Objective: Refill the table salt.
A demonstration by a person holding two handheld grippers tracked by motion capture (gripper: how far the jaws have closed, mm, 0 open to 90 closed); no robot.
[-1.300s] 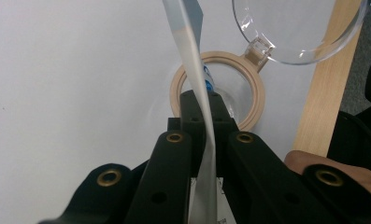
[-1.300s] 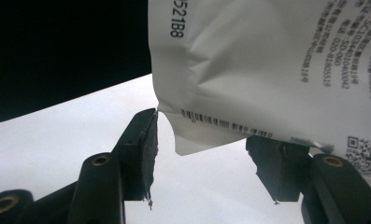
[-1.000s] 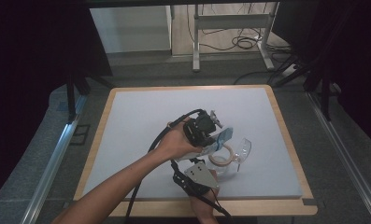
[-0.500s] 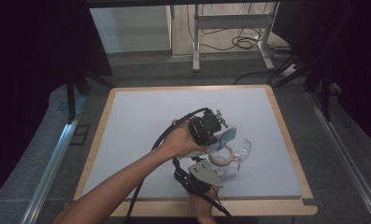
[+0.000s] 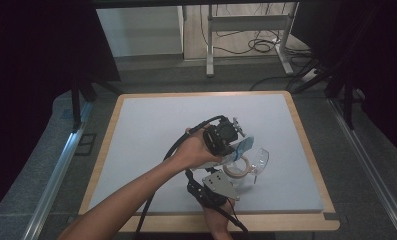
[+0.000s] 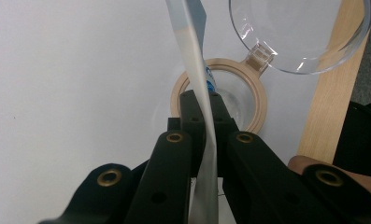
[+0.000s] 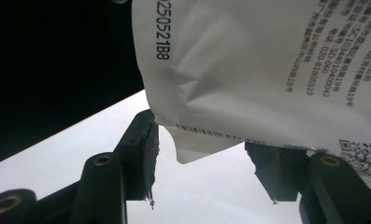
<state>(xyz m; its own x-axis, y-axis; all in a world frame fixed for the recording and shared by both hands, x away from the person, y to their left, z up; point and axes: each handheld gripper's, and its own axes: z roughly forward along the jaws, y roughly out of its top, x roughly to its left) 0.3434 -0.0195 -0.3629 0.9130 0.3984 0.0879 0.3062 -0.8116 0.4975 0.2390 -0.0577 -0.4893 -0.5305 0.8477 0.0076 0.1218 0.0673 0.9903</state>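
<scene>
A glass jar with a wooden rim point(image 5: 229, 171) point(image 6: 258, 93) stands on the grey mat near the front edge. Its clear hinged lid point(image 5: 260, 159) point(image 6: 300, 32) is swung open to the right. My left gripper point(image 5: 236, 145) point(image 6: 203, 100) hangs just above the rim, shut on a thin white-and-blue packet point(image 5: 245, 146) point(image 6: 195, 51) seen edge-on. My right gripper point(image 5: 234, 179) point(image 7: 202, 149) reaches to the jar from the front. Its jaws stand apart, and the printed packet point(image 7: 267, 70) hangs before them. Whether the pads press on the glass I cannot tell.
The grey mat point(image 5: 151, 130) lies in a wooden frame point(image 5: 206, 220), with free room to the left and at the back. Past the table's far edge are metal desk legs and cables point(image 5: 256, 45) on the floor. A metal rail point(image 5: 56, 190) runs along the left.
My left gripper has edged slightly right with the packet, over the jar. The right gripper and the jar have stayed put.
</scene>
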